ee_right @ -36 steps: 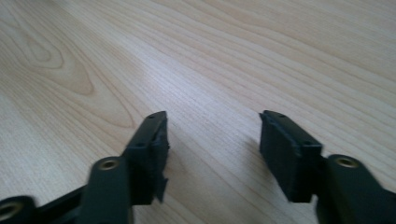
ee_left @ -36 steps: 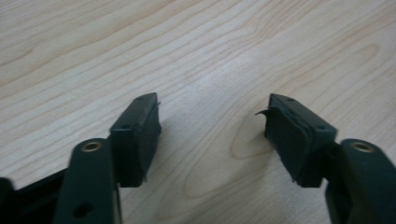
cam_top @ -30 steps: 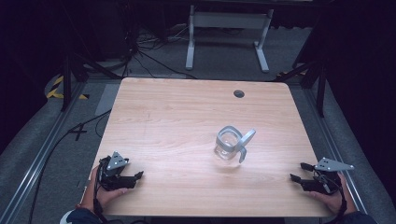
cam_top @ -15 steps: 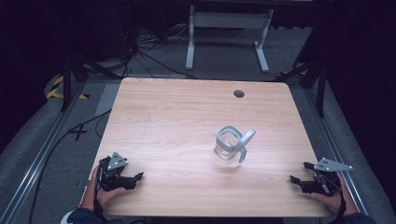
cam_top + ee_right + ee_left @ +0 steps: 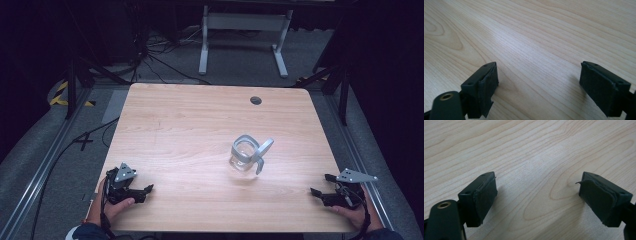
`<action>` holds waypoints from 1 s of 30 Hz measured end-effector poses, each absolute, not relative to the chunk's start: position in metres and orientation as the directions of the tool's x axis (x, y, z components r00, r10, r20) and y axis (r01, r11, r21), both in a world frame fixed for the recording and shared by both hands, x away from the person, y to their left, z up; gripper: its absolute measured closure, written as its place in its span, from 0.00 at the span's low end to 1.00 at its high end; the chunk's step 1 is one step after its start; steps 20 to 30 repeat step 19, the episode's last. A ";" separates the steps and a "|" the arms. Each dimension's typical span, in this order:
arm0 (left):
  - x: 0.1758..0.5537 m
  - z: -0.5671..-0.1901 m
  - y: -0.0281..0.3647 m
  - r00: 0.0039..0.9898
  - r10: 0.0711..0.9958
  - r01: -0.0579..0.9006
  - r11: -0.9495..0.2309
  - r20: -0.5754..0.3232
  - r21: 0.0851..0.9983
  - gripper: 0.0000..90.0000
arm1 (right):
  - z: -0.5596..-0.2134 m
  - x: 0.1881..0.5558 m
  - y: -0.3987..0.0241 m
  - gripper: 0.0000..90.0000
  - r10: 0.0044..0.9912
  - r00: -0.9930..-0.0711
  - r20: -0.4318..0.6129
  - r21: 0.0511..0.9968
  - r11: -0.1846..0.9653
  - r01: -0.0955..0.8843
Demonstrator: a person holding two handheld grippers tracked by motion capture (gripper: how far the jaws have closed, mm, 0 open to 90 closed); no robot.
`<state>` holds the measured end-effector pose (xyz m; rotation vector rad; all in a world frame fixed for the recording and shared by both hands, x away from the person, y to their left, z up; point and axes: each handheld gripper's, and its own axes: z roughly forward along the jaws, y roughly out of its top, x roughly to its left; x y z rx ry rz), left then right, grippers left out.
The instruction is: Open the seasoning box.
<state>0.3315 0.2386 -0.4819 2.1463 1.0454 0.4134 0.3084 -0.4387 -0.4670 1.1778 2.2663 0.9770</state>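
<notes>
Dark room w/ grey carpet around a light wood bench [image 5: 190, 130]; white frame legs [image 5: 242, 35] stand on the floor behind it, and cables run on the floor at far left. Round dark hole [image 5: 256, 100] sits near the bench's far edge, right of centre.

Clear glass jar [image 5: 243, 155] stands upright right of centre, well apart from both grippers. Its grey lid w/ clamp [image 5: 255, 148] is tipped up and open, hanging off the jar's right side.

Left gripper [image 5: 145, 191] rests at the near-left corner, held in a hand [image 5: 115, 205], jaws pointing right toward centre. In the left gripper view its jaws are spread wide, only bare wood grain between the pads [image 5: 486, 195].

Right gripper [image 5: 320, 186] rests at the near-right corner in the other hand [image 5: 352, 212], jaws pointing left. Right gripper view: jaws also wide apart, nothing btwn them but bench top; pad edges look a bit frayed.
</notes>
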 end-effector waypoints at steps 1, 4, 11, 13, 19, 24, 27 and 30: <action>0.331 -0.482 0.239 0.623 0.782 0.558 -0.426 -0.019 0.712 0.17 | -0.467 0.308 -0.439 0.17 0.826 -0.562 -0.033 0.738 0.399 0.543; 0.332 -0.482 0.239 0.625 0.780 0.557 -0.430 -0.018 0.711 0.17 | -0.467 0.309 -0.439 0.17 0.825 -0.564 -0.032 0.737 0.401 0.544; 0.332 -0.482 0.239 0.626 0.780 0.554 -0.432 -0.014 0.712 0.17 | -0.467 0.309 -0.438 0.17 0.826 -0.563 -0.030 0.739 0.398 0.544; 0.332 -0.482 0.239 0.626 0.780 0.553 -0.431 -0.014 0.713 0.17 | -0.467 0.309 -0.438 0.17 0.825 -0.564 -0.030 0.739 0.399 0.544; 0.332 -0.482 0.239 0.626 0.780 0.554 -0.431 -0.015 0.712 0.17 | -0.467 0.310 -0.438 0.17 0.825 -0.564 -0.032 0.739 0.399 0.542; 0.332 -0.482 0.239 0.626 0.780 0.554 -0.431 -0.015 0.712 0.17 | -0.467 0.310 -0.438 0.17 0.825 -0.564 -0.032 0.739 0.399 0.542; 0.332 -0.482 0.239 0.626 0.780 0.554 -0.431 -0.015 0.712 0.17 | -0.467 0.310 -0.438 0.17 0.825 -0.564 -0.032 0.739 0.399 0.542; 0.332 -0.482 0.239 0.626 0.780 0.554 -0.431 -0.015 0.712 0.17 | -0.467 0.310 -0.438 0.17 0.825 -0.564 -0.032 0.739 0.399 0.542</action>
